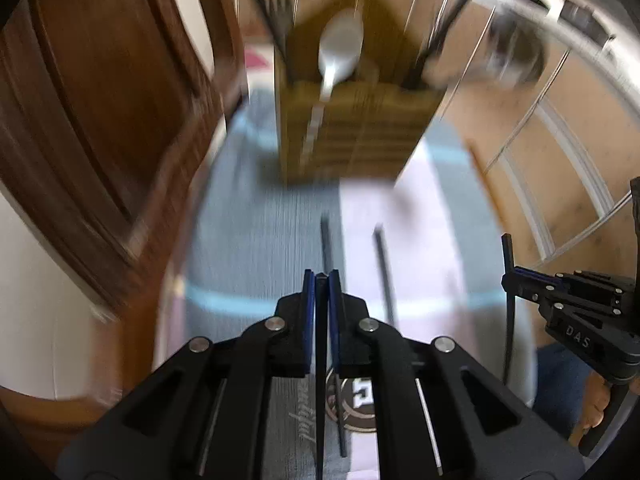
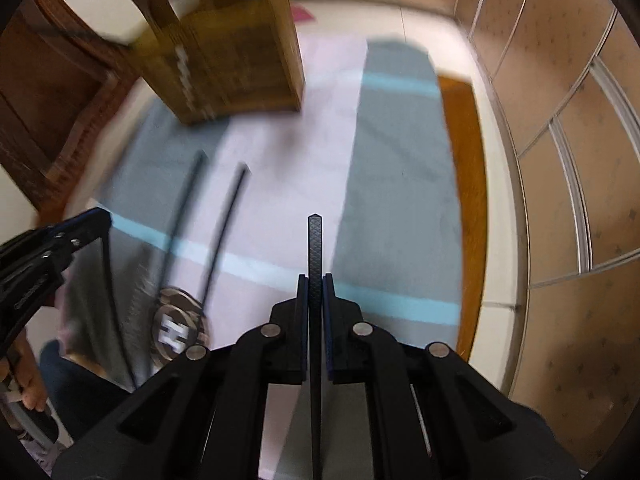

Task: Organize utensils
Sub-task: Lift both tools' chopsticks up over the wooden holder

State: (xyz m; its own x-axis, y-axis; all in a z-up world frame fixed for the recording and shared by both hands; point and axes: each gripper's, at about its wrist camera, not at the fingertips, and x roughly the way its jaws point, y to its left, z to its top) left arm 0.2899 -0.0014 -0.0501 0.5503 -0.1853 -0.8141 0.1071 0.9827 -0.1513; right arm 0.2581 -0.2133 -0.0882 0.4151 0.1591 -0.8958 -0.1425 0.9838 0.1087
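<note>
Left gripper [image 1: 321, 280] is clamped on a slim black chopstick [image 1: 320, 380], whose long axis runs along the fingers. Right gripper [image 2: 315, 280] likewise pinches a textured black chopstick [image 2: 315, 248]. Two loose black chopsticks [image 1: 384, 268] lie on the striped grey-and-pink cloth [image 1: 256, 240]. The slatted wooden utensil holder [image 1: 352, 128] stands at twelve o'clock, probably nearer the left hand.

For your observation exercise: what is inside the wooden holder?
A spoon stands bowl-up in the holder, with dark stick-like utensils beside it. Their lower ends and the holder's bottom are hidden by its walls.
</note>
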